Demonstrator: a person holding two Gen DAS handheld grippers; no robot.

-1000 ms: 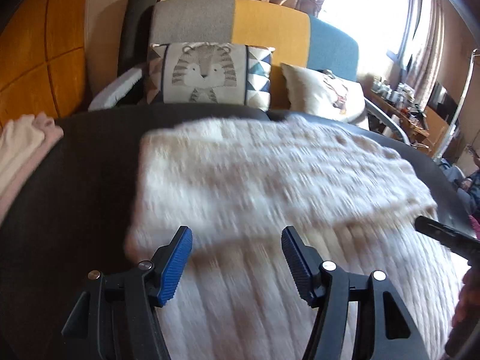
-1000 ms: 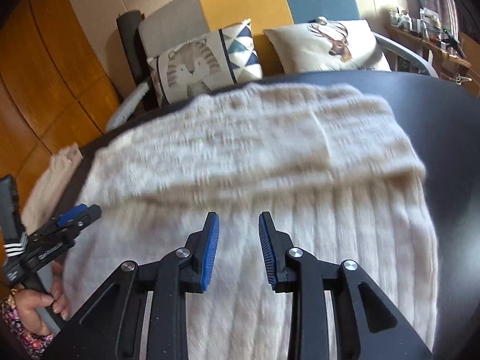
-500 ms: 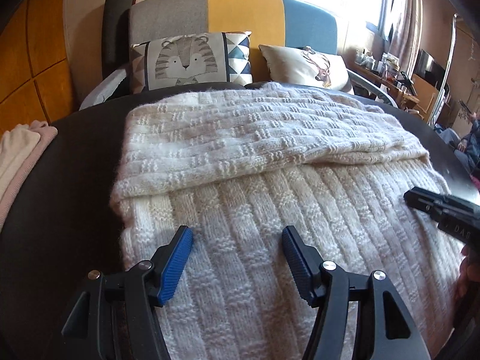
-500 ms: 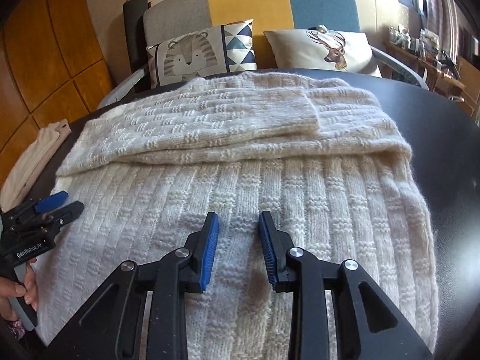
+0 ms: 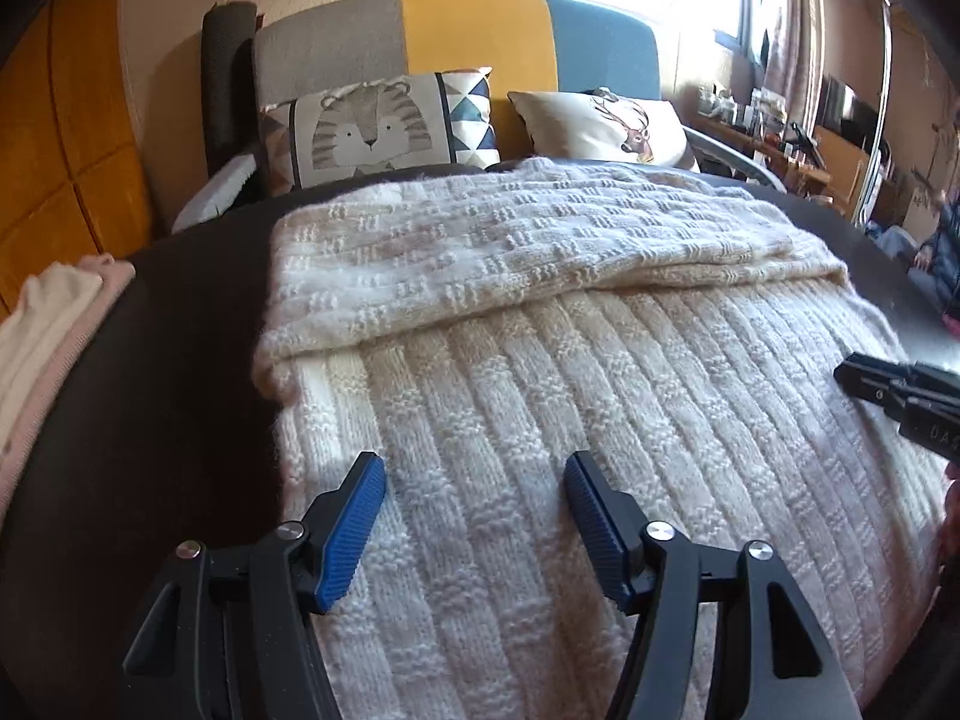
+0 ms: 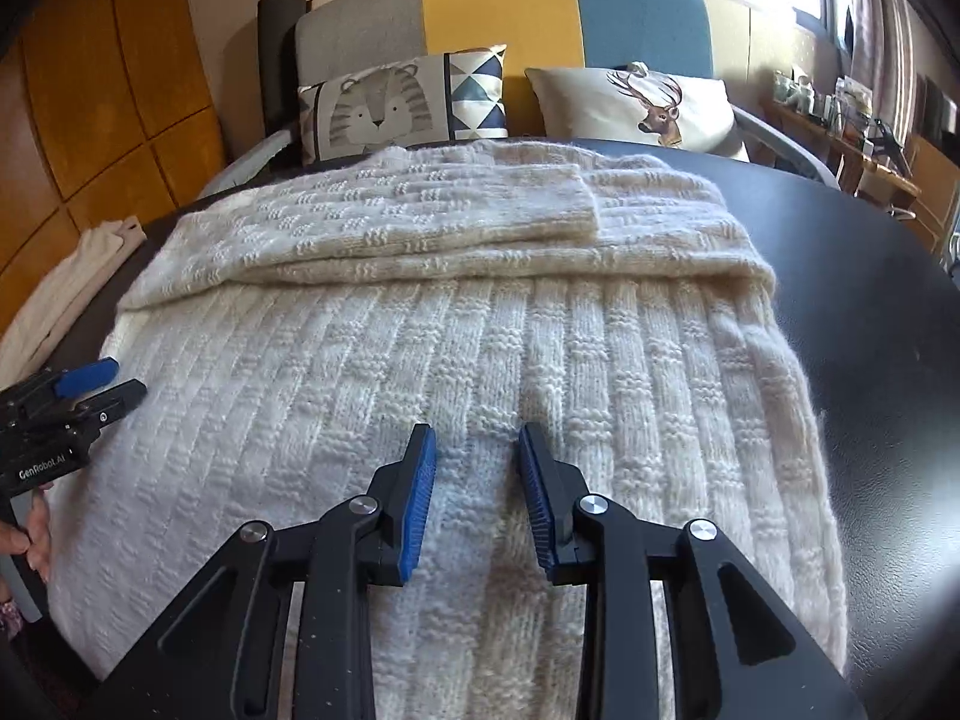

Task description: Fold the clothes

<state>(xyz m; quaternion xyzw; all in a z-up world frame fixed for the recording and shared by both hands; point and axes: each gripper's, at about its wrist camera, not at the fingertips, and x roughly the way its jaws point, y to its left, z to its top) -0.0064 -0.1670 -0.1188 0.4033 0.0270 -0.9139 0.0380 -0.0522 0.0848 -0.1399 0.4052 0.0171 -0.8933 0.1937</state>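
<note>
- Cream wool, knitted in a ribbed basket pattern, makes up the sweater [image 6: 480, 348] that is spread flat over the middle of the black table [image 6: 870, 312].
- The sweater's upper part is seen folded across its far end, near the table's far edge; one sleeve cuff [image 6: 576, 210] is laid on top of that fold.
- The near part of the sweater is laid out in a single smooth layer that reaches toward the table's near edge.
- The left gripper [image 5: 474, 480] is held over the sweater's near left part, close to its left edge. Its blue-padded jaws are parted wide and are opening; only knit lying below is seen between them, and nothing is pinched.
- The right gripper [image 6: 477, 450] is held over the near middle of the sweater. Its jaws are set a narrow gap apart, with knit seen through the gap; no cloth is gripped.
- Each gripper is caught at the side of the other's view, with part of a hand [image 6: 24, 534] seen on the left one's handle.
- A stack of pale folded clothes [image 5: 48, 330] is placed at the table's left edge, well apart from the sweater.
- Behind the far edge a grey, yellow and blue sofa [image 6: 498, 6] is seen, with a tiger cushion [image 6: 384, 108] and a deer cushion [image 6: 648, 102] propped on it.
</note>
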